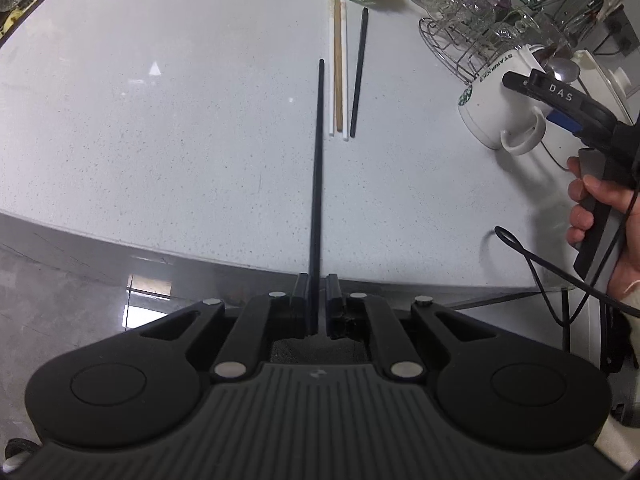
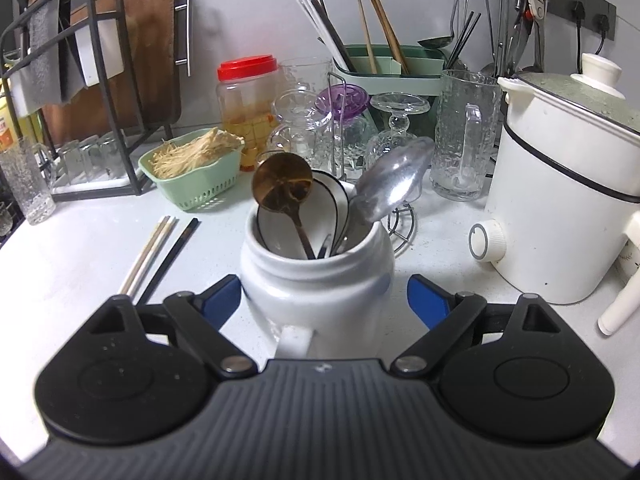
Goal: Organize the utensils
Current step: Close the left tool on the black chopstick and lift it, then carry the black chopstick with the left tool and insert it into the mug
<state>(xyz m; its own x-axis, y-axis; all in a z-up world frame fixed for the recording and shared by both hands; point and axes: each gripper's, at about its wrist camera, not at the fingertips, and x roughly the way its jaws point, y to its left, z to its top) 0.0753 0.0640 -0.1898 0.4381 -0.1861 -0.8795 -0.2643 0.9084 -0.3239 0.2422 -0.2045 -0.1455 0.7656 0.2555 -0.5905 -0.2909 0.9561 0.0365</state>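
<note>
One black chopstick [image 1: 317, 184] stands between the narrow jaws of our left gripper [image 1: 318, 304], running straight out ahead over the pale speckled countertop [image 1: 160, 128]. It lies against the left pad, and a thin gap shows on the right side, so we cannot tell whether the grip has any bite. We judge the stick light, stiff, thin and smooth, apt to swivel or slide out when held only at its end; a firmer hold would be a little further along the shaft, squarely between the pads. Beyond its far tip, and just to the right, four more chopsticks [image 1: 339, 68] lie side by side on the countertop: two white, one tan and one black. To the right of these stands the white Starbucks mug [image 1: 490, 112], well apart from them. Our right gripper [image 2: 325, 300] has its blue-padded jaws wide on either side of that mug's body, clear of it on both flanks, with the handle pointing back toward us. The mug carries a brass ladle [image 2: 284, 186], a steel spoon [image 2: 394, 178] and white ceramic spoons [image 2: 324, 196]. We judge it heavy, glazed, slippery and breakable, best gripped around its broad belly.
</note>
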